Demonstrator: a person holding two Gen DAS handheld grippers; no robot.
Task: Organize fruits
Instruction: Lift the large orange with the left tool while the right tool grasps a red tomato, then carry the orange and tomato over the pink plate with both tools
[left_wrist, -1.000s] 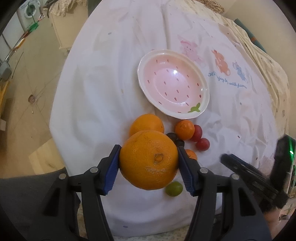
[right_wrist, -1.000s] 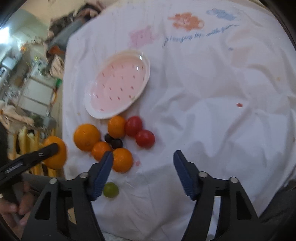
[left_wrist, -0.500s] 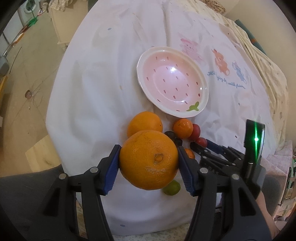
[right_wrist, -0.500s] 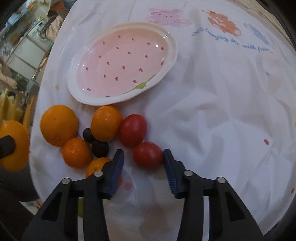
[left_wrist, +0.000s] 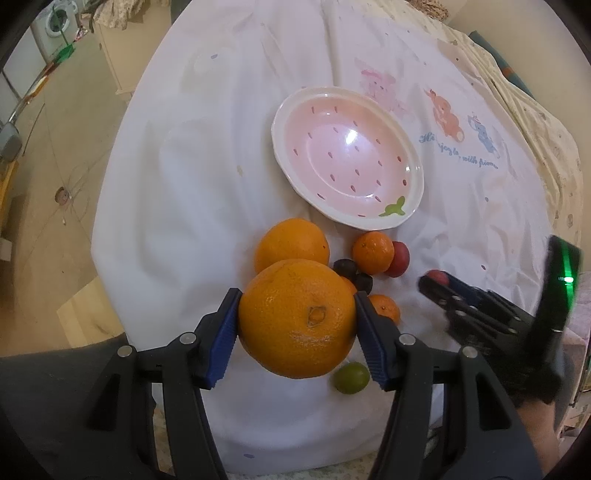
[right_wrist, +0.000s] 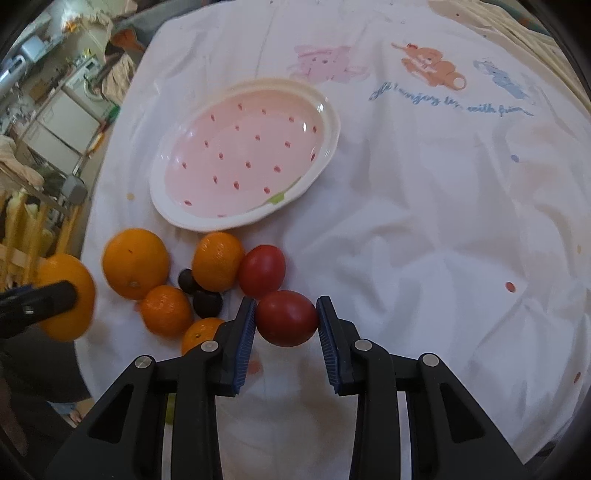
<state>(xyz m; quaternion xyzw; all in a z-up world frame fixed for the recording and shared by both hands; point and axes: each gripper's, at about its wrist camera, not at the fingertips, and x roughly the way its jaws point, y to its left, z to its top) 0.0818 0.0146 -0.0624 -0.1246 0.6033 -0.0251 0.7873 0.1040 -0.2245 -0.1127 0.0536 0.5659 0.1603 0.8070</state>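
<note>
A large orange (left_wrist: 297, 319) is clamped by the left gripper (left_wrist: 295, 325); a red tomato (right_wrist: 287, 317), at 5 o'clock of the plate (right_wrist: 177, 218), is squeezed by the right gripper (right_wrist: 286, 323), whose jaws have just been closing

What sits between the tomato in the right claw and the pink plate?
In the right wrist view, a second red tomato lies between the gripped tomato and the plate.

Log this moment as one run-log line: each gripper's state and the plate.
left gripper: shut on large orange | right gripper: jaws just closing, pads on red tomato | pink dotted plate: no fruit yet
</note>
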